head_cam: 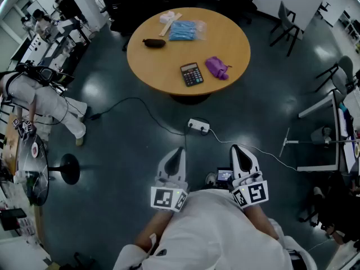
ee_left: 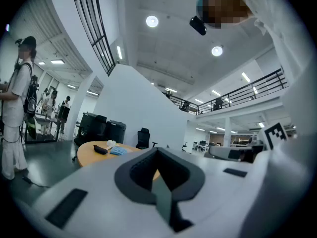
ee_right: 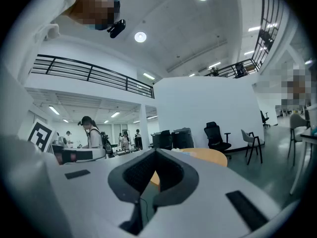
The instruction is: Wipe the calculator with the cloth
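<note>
A black calculator (head_cam: 192,73) lies on the round wooden table (head_cam: 163,66) ahead, with a crumpled purple cloth (head_cam: 217,67) just right of it. My left gripper (head_cam: 176,151) and right gripper (head_cam: 238,148) are held close to my body, level and side by side, well short of the table. Both are shut with nothing between the jaws. In the left gripper view the table (ee_left: 89,152) shows far off behind the shut jaws. In the right gripper view the table's edge (ee_right: 208,156) peeks over the jaws.
On the table also lie a blue packet (head_cam: 183,31), a dark pouch (head_cam: 153,43) and a pale item (head_cam: 168,19). A white power strip (head_cam: 198,126) with cables lies on the floor between me and the table. Chairs (head_cam: 286,21) stand at right; a person (head_cam: 39,103) bends at left.
</note>
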Demonstrator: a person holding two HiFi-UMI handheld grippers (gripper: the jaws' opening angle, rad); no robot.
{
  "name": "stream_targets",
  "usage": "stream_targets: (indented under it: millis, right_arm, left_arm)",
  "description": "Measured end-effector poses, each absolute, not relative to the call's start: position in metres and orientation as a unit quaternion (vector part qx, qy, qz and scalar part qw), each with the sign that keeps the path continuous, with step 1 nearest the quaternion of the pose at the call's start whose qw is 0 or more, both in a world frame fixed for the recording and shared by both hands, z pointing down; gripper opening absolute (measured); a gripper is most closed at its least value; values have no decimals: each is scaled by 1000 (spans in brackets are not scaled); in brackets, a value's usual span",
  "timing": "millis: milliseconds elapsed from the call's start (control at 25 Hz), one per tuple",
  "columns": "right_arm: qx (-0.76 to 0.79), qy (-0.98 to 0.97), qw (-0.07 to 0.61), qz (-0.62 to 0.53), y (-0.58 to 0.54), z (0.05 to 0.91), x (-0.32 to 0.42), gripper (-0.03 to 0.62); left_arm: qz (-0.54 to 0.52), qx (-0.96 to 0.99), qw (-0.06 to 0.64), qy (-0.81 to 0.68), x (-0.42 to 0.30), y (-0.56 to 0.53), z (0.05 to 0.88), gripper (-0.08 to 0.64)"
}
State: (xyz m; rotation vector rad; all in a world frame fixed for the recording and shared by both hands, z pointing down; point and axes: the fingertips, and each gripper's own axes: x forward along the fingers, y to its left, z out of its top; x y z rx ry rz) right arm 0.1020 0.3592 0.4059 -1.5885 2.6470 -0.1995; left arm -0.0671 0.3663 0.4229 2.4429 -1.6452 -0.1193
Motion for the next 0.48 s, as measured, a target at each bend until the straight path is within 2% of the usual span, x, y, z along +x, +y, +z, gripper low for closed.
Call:
stream_targets:
  millis: [480]
  right_arm:
    - [-513, 856, 23, -64, 359, 406, 101, 15]
  left_arm:
    - [-41, 825, 96, -555, -68, 366, 422, 6]
